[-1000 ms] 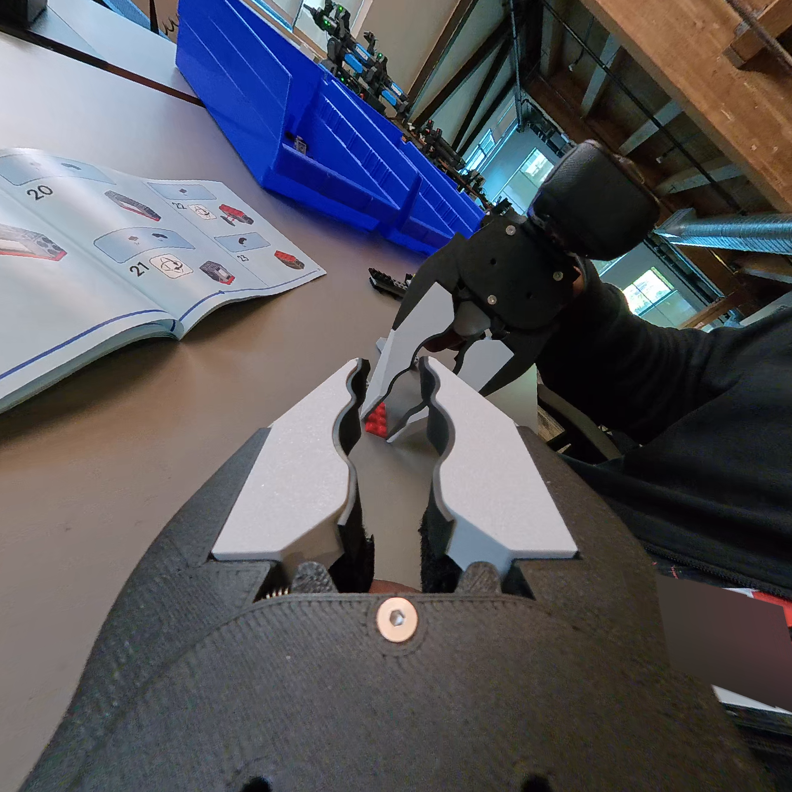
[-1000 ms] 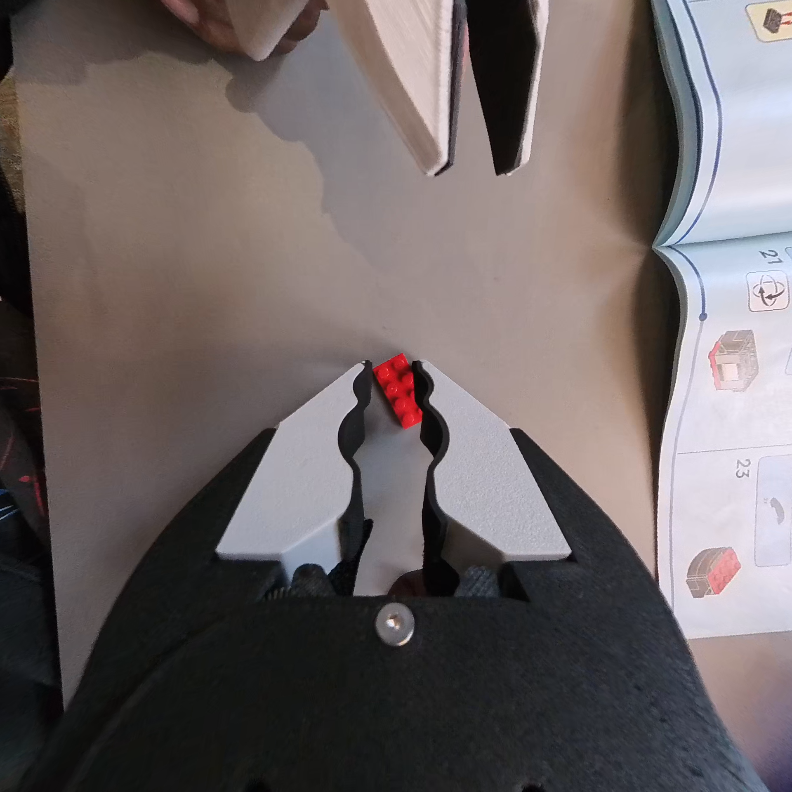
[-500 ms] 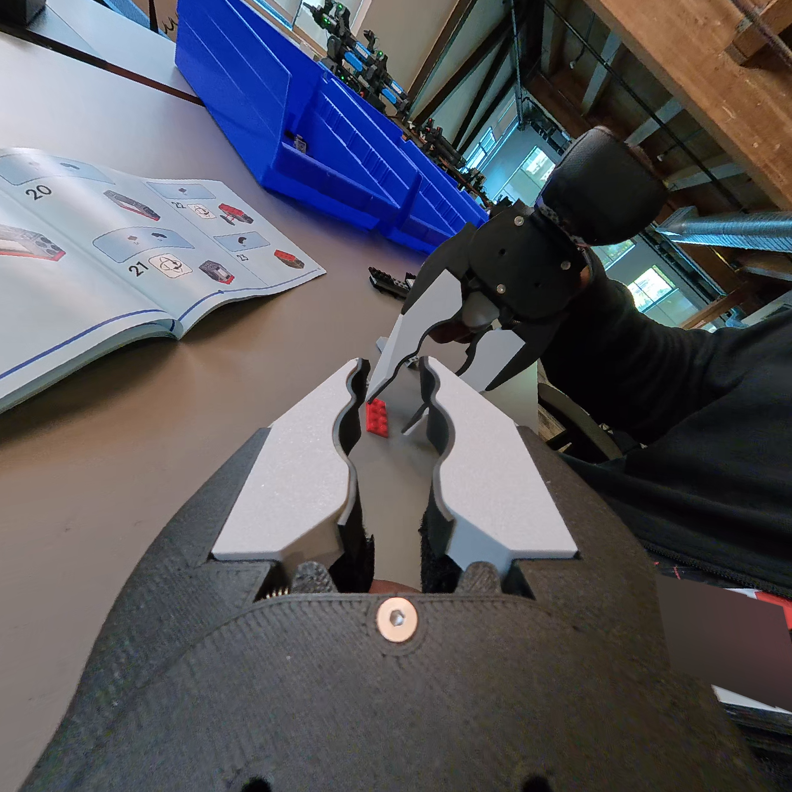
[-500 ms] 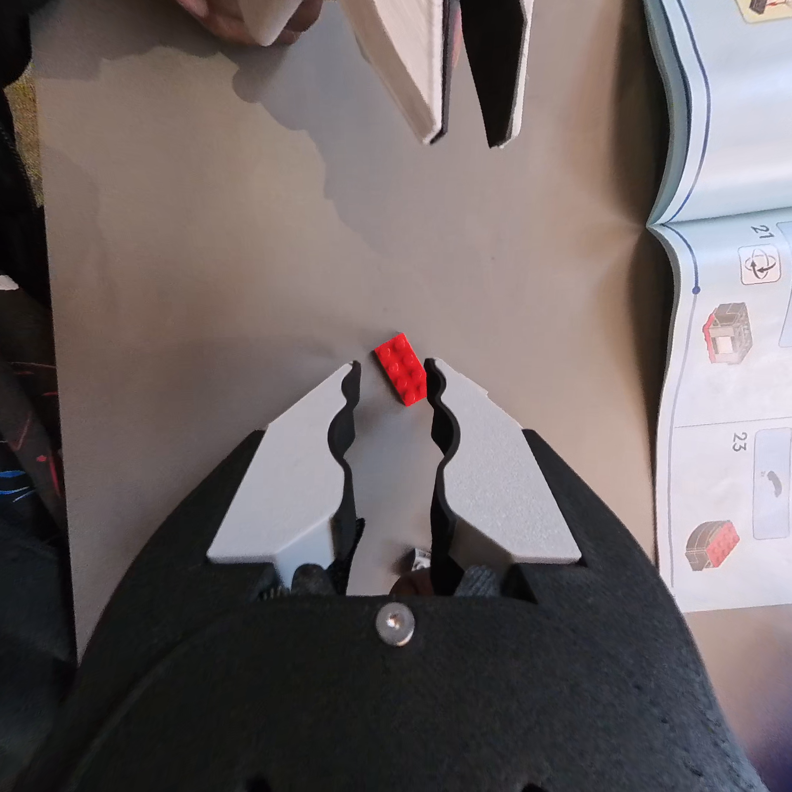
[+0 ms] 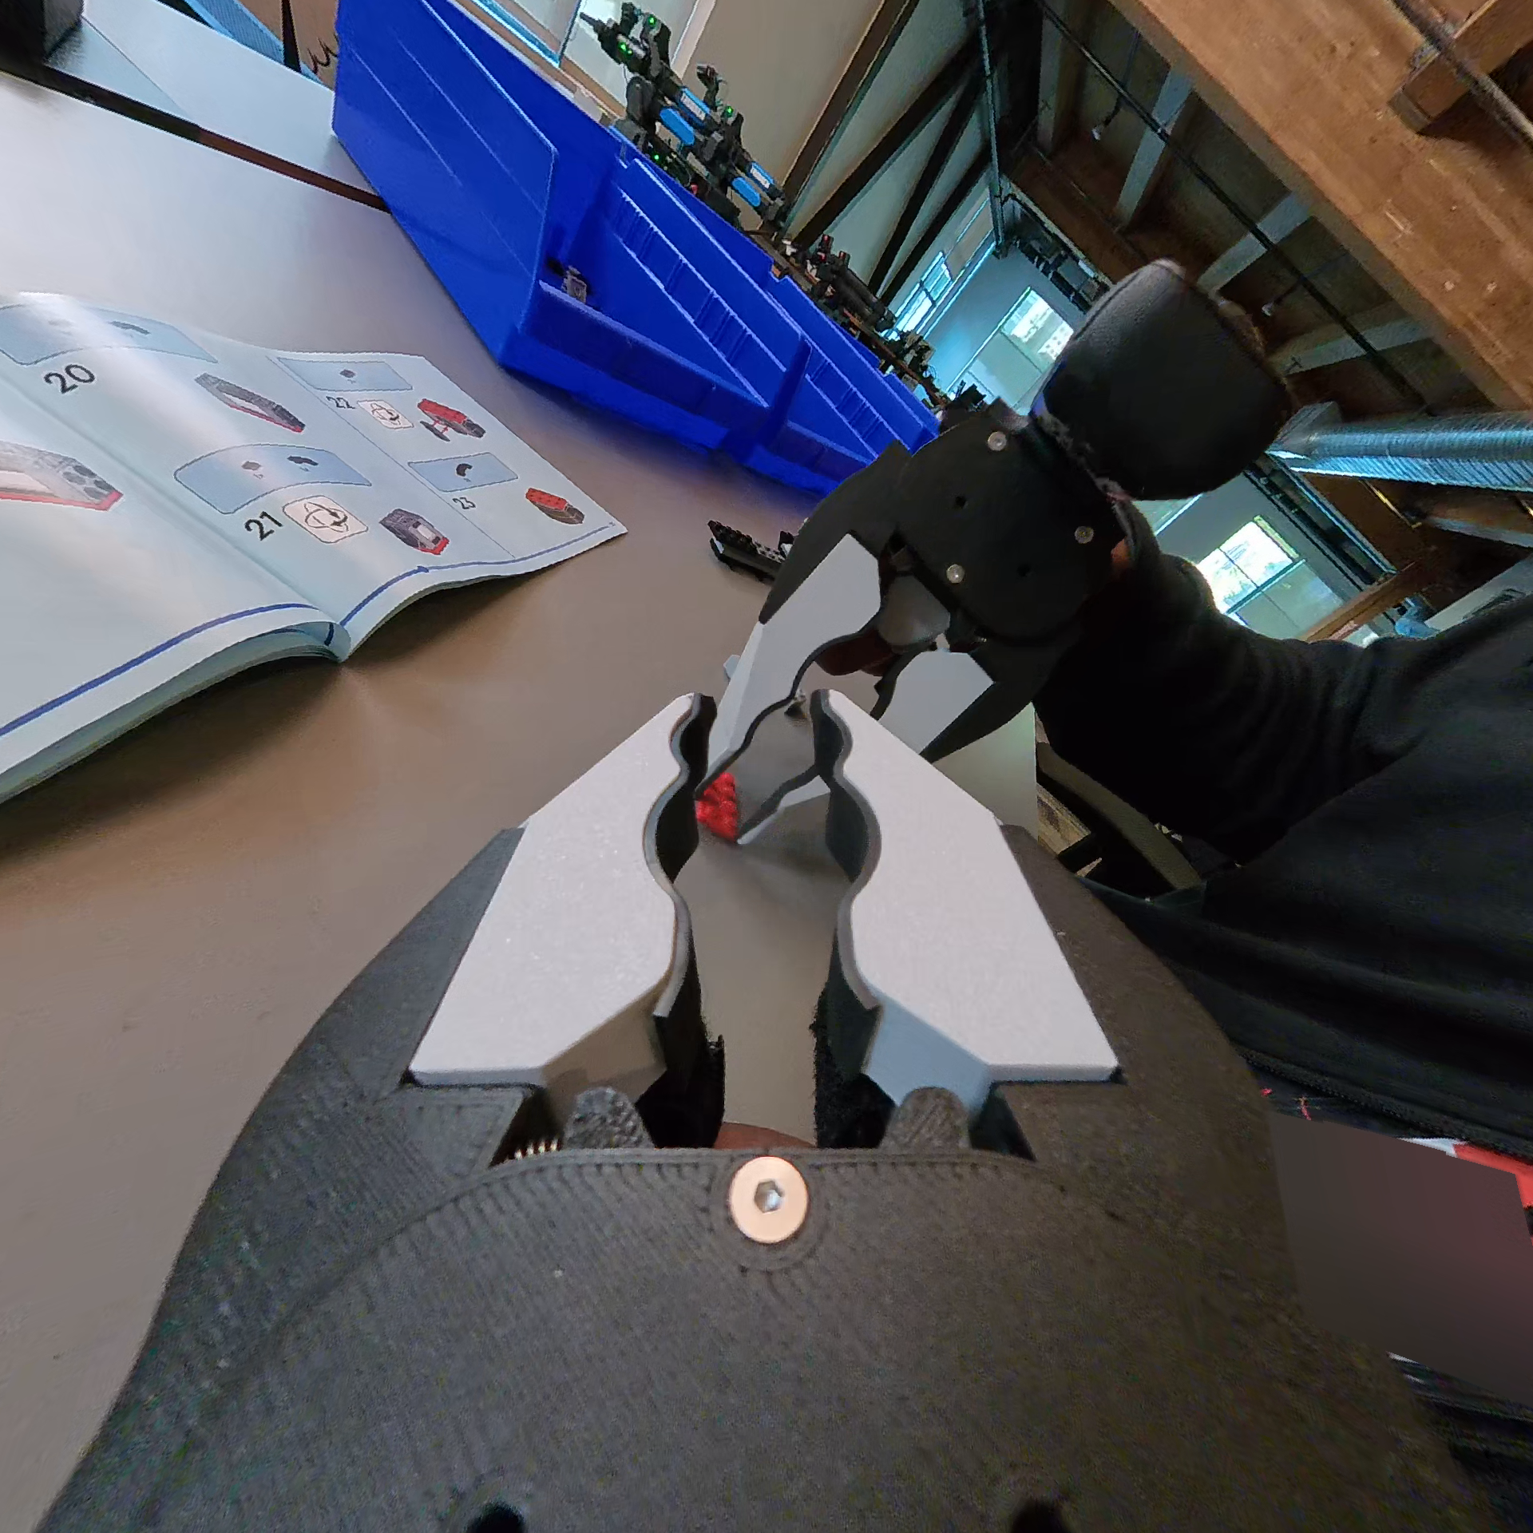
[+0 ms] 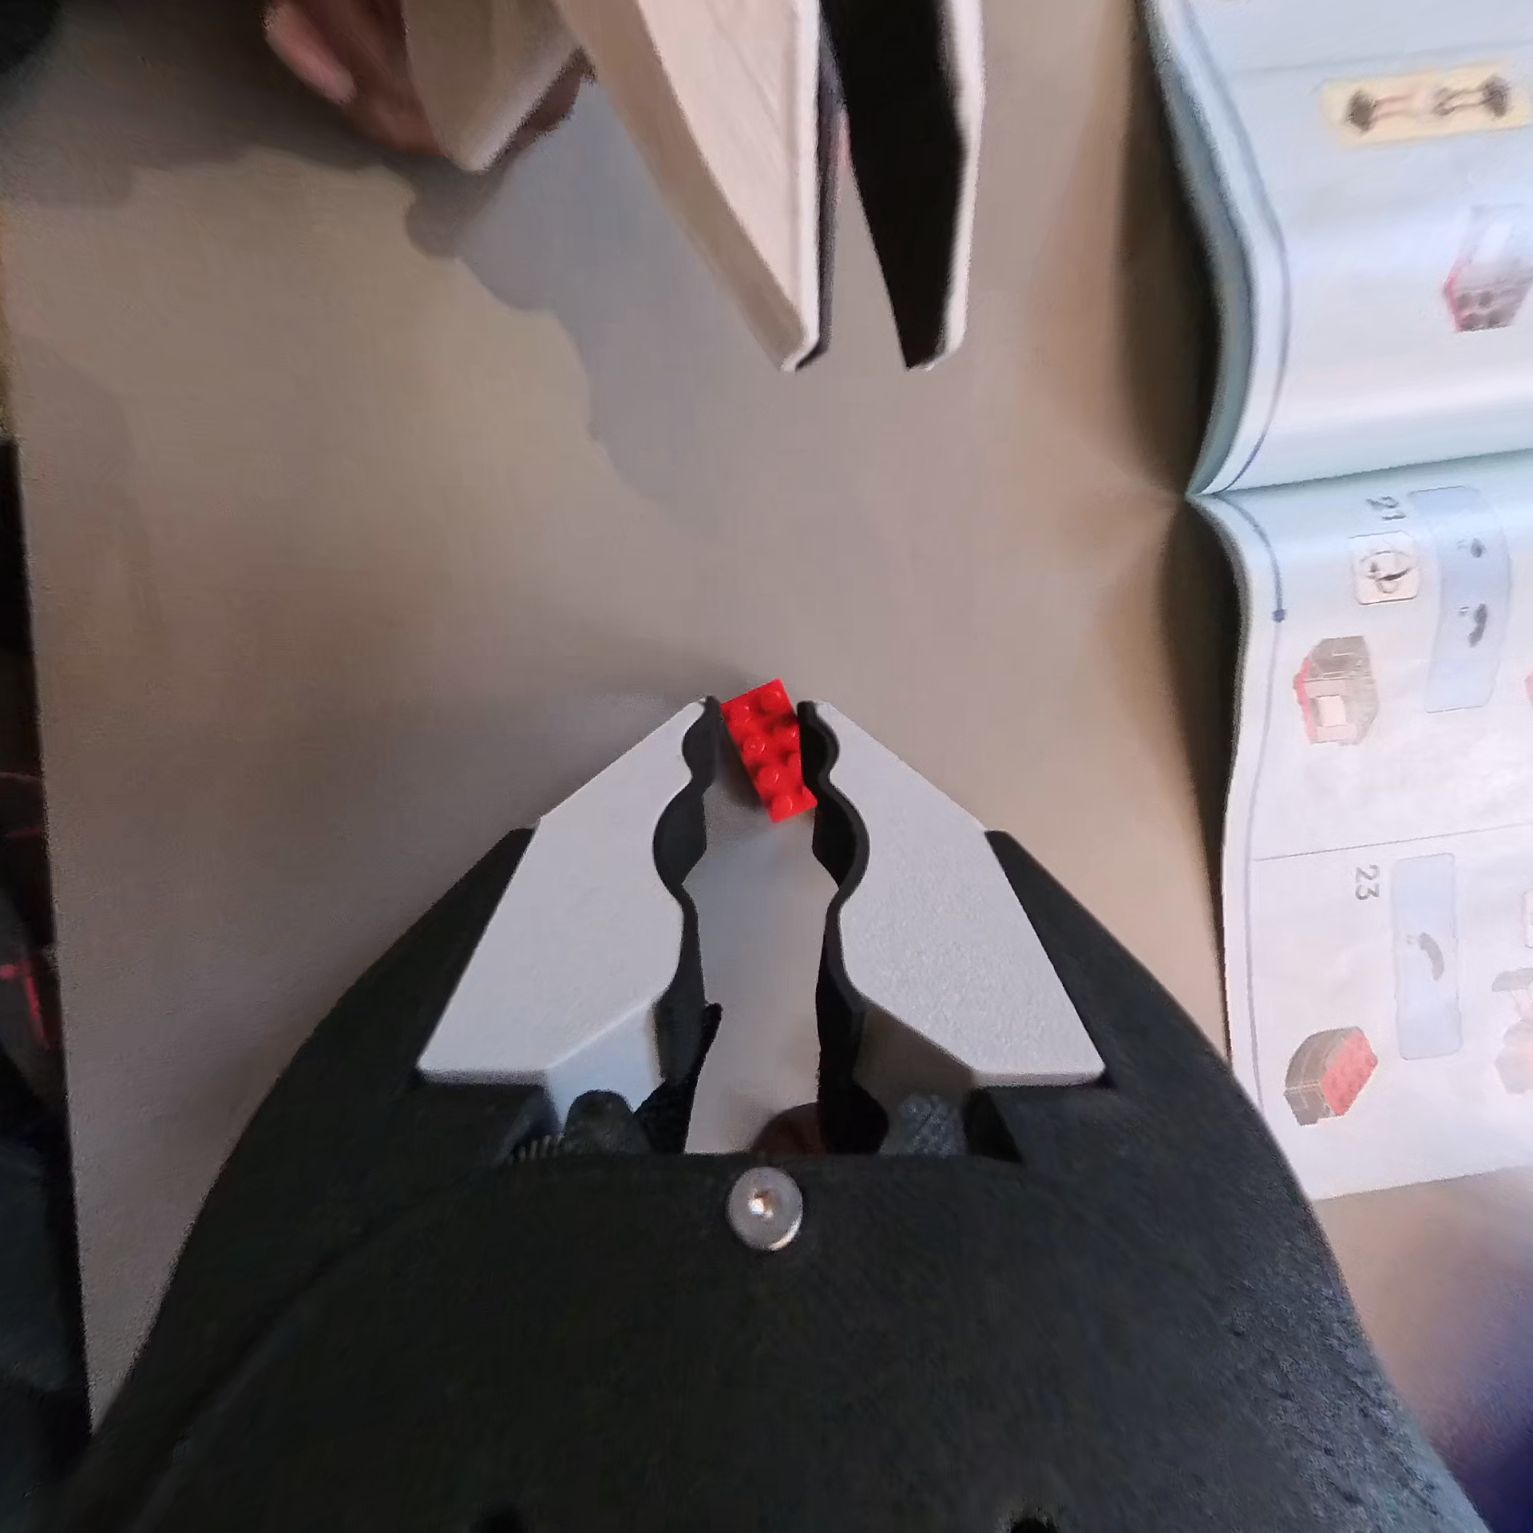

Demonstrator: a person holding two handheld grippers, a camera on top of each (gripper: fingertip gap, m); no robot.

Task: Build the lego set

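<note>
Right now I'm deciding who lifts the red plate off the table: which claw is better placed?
The right claw: its fingers already flank the red plate. The left claw sits farther back, open and empty.

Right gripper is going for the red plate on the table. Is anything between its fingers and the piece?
Nothing visible. The red plate lies flat on the table, studs up, already between the tips of the right gripper, with no other part in the gap. The left gripper hovers farther ahead, clear of the piece.
</note>
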